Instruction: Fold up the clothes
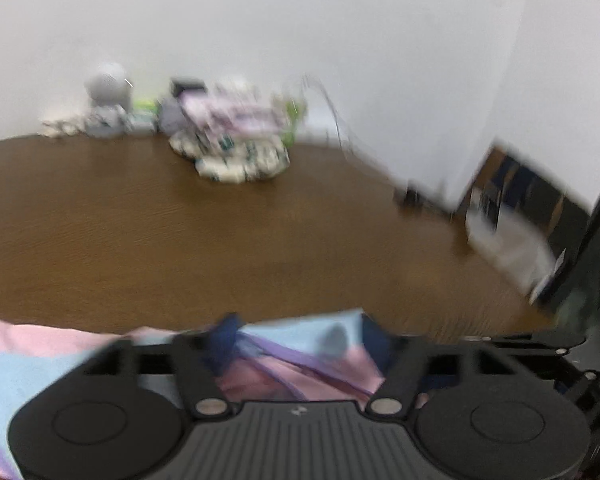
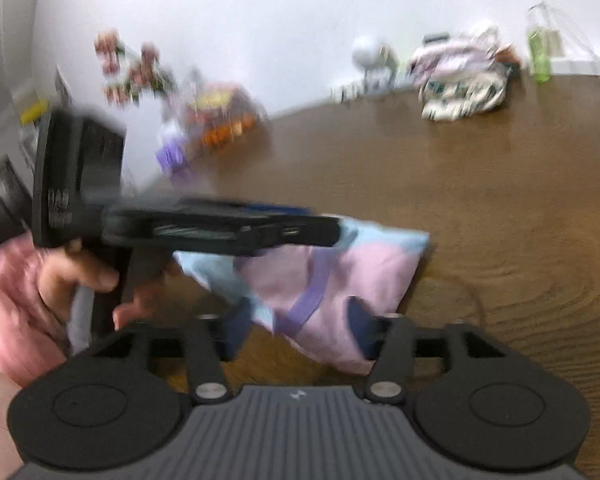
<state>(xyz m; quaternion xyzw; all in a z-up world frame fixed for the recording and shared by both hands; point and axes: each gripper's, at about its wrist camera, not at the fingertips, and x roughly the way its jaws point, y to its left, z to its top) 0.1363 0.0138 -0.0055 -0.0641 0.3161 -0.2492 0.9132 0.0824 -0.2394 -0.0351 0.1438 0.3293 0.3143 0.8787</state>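
Your right gripper [image 2: 296,330], lower centre of right view: fingers spread wide either side of pastel garment [image 2: 332,280], cloth between them but not pinched, so no grip there

Your left gripper [image 1: 296,340], lower centre of left view: fingers apart too, cloth bunched between; whether cloth is clamped, cannot tell through blur

Garment lies compact on brown tabletop [image 2: 500,200], near edge, pink and blue panels layered; fits either mid-fold or finished bundle

Left hand [image 2: 80,280] holds handle at left of right view

Patterned cloth heap [image 1: 236,160] sits far back by wall, out of working area
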